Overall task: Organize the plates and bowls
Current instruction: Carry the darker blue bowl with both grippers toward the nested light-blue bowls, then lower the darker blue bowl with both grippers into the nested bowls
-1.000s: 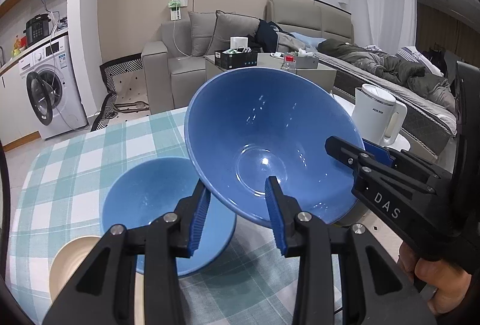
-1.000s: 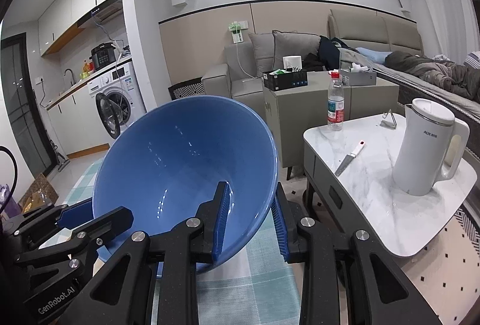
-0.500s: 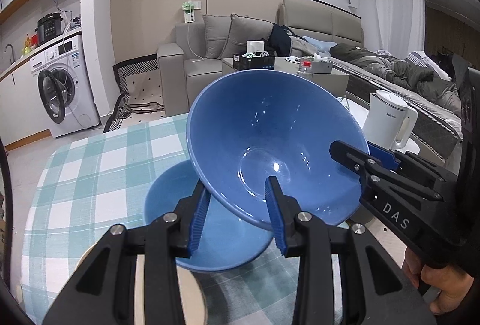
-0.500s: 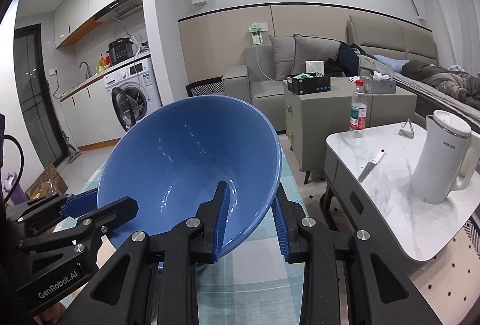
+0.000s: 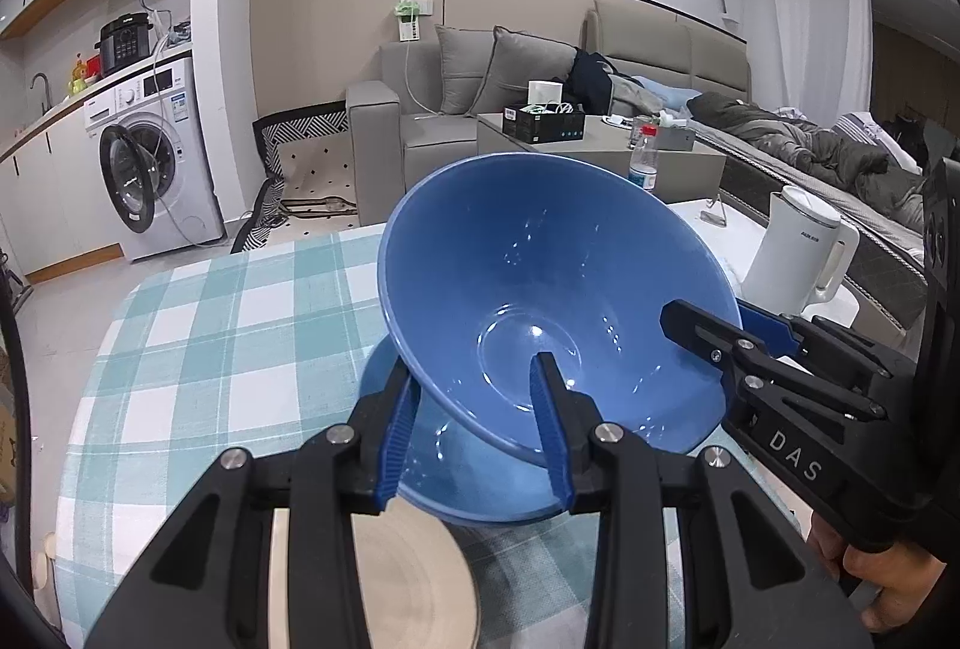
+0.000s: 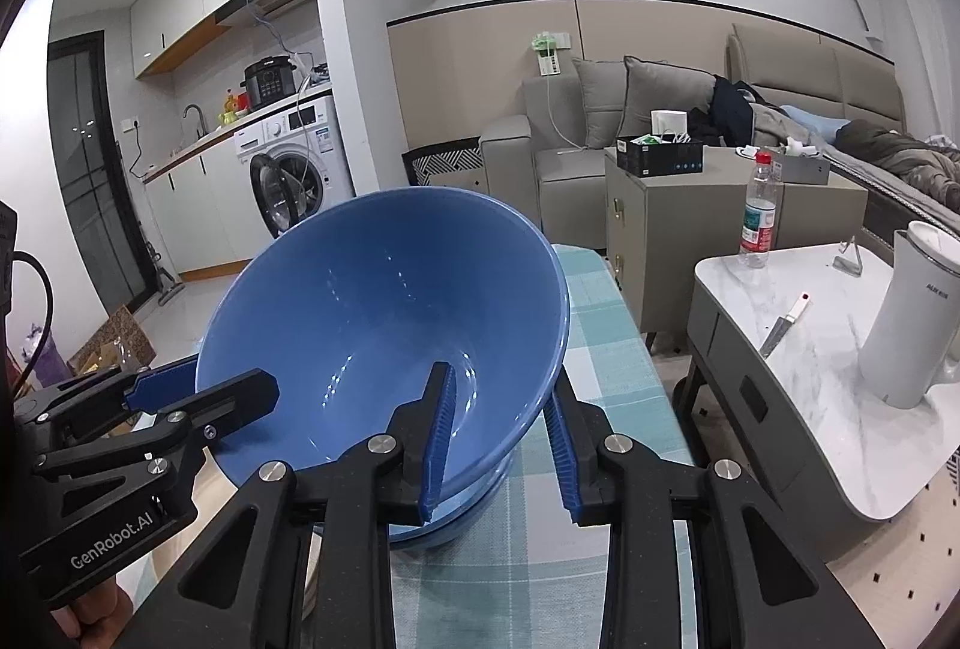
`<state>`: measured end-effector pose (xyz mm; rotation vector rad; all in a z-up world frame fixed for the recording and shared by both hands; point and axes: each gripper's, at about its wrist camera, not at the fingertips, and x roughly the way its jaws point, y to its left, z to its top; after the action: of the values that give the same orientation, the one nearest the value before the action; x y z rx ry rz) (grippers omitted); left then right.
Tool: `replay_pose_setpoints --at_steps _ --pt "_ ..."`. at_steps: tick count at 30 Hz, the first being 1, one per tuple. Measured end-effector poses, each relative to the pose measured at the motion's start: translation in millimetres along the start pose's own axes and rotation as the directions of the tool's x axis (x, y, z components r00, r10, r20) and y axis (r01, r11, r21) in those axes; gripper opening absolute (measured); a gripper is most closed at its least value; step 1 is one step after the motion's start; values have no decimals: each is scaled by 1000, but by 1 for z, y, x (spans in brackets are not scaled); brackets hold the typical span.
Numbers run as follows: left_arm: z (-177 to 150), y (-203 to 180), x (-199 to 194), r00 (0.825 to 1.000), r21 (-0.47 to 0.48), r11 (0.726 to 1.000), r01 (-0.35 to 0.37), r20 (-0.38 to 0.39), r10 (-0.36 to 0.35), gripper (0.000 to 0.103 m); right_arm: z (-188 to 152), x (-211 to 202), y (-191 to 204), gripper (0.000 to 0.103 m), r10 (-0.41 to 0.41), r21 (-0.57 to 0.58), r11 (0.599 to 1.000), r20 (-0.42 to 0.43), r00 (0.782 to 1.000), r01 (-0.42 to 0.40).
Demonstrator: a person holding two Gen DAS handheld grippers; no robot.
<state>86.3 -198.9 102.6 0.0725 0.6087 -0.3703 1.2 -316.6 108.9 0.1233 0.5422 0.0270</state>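
A large blue bowl hangs tilted over the table, held by its rim from two sides. My left gripper is shut on the bowl's near wall, one pad inside and one outside. My right gripper is shut on the rim in the same way; it also shows at the bowl's right edge. A second blue bowl sits on the cloth directly under the held one, mostly covered by it. A beige plate lies nearer me, partly hidden by my left gripper's arms.
The table carries a teal checked cloth; its right edge runs close to the bowls. Beyond stands a marble side table with a white kettle, a knife and a water bottle. A person's hand grips the right tool.
Both grippers carried the tilted bowl sideways across the table. The lower blue bowl, earlier off to the left, now lies right beneath it. The beige plate has come further into view.
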Motion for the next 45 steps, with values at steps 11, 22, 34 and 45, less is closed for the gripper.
replay_pose_setpoints --at_steps 11,22,34,45 --pt "-11 17 8 999 -15 1000 -21 -28 21 36 -9 20 18 31 12 -27 1000 -42 999 -13" --pt "-20 27 24 997 -27 999 -37 -68 35 36 -18 37 24 32 8 -48 999 -87 996 -12" --pt "-27 31 38 994 -27 999 -41 -103 38 36 -25 49 25 32 -21 -80 997 -119 993 12" --pt "-32 28 48 990 -11 999 -52 -134 50 36 -30 61 24 33 -43 -91 995 -157 987 29"
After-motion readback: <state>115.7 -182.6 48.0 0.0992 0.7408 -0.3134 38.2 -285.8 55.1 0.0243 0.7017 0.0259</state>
